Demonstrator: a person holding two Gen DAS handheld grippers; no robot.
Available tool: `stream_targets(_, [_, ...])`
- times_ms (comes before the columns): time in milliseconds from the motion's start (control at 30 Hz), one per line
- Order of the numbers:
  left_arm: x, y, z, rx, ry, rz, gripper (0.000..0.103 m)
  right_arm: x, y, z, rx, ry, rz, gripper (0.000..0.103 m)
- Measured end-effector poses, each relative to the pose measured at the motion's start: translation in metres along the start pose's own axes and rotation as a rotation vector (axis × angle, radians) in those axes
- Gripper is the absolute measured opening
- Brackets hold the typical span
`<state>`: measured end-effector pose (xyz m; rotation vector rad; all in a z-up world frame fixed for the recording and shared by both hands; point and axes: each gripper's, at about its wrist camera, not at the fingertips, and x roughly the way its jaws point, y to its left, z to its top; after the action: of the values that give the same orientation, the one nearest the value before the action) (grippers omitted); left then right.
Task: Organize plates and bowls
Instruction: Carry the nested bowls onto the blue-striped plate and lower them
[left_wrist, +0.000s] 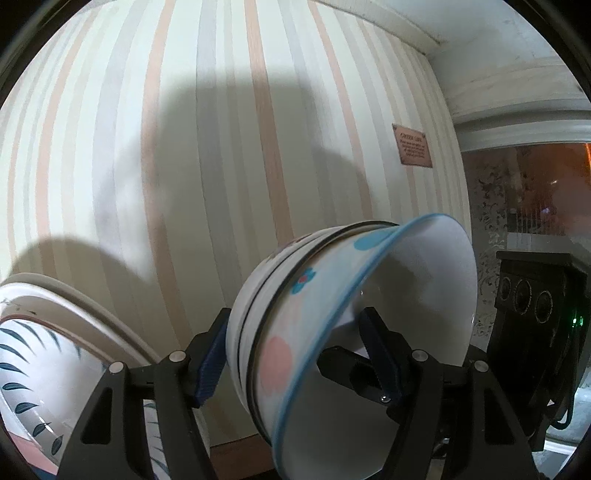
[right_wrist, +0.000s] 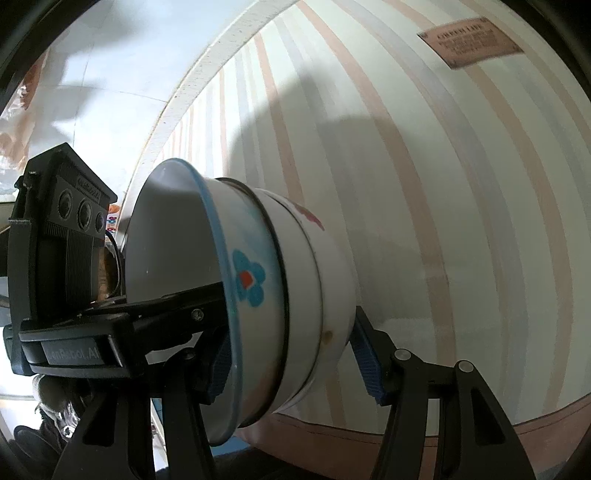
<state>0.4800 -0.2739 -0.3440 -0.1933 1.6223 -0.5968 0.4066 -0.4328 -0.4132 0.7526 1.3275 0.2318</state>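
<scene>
Black linkages and blue pads fill the bottom of both wrist views, and between them sits the stack of bowls (left_wrist: 332, 314) — you have it clamped from both sides at once. Your left hand-held gripper (left_wrist: 299, 350) is closed on the stack near its rim: one blue pad lies against the outer wall, the other reaches inside the top bowl. Your right hand-held gripper (right_wrist: 295, 365) holds the same stack from the opposite side, one pad at the blue-edged rim and the other against the base of the outermost bowl. Both jaws stand about half wide, set by the thickness of the nested bowls.

At least three bowls look nested: a blue-rimmed one with a blue flower on top, then white ones with dark rims beneath. You have the stack tipped on its side, mouth turned away from the striped wall (left_wrist: 184, 166), and no worktop shows under it, so it seems to be carried in the air.

As for progress, the nesting of the bowls looks done. What I judge is left is setting this stack down in its place. At the lower left of the left wrist view lie leaf-patterned plates (left_wrist: 33, 354), seemingly already stacked — whether they are in their final spot I cannot tell.
</scene>
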Motion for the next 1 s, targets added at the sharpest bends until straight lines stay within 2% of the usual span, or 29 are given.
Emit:
stream_targets(200, [-0.028,0.006,-0.005,0.008,-0.049,0.012,0.067,-0.007,0.022,0.004,-0.044,-0.004,0.004,0.061])
stream_targets(467, [-0.071,0.039,-0.022,-0.039,-0.124,0.034,0.067,-0.004,0.07,0.0,-0.135,0.02,0.031,0.06])
stream_targets(667, [-0.097,0.079,-0.04,-0.117,-0.171,0.049,0.067,0.013,0.103,-0.01,-0.2,0.066,0.05,0.06])
stream_targets(1000, [-0.112,0.137,-0.068,-0.254,-0.211,0.059,0.067,0.056,0.148,-0.031,-0.297,0.167,0.061,0.06])
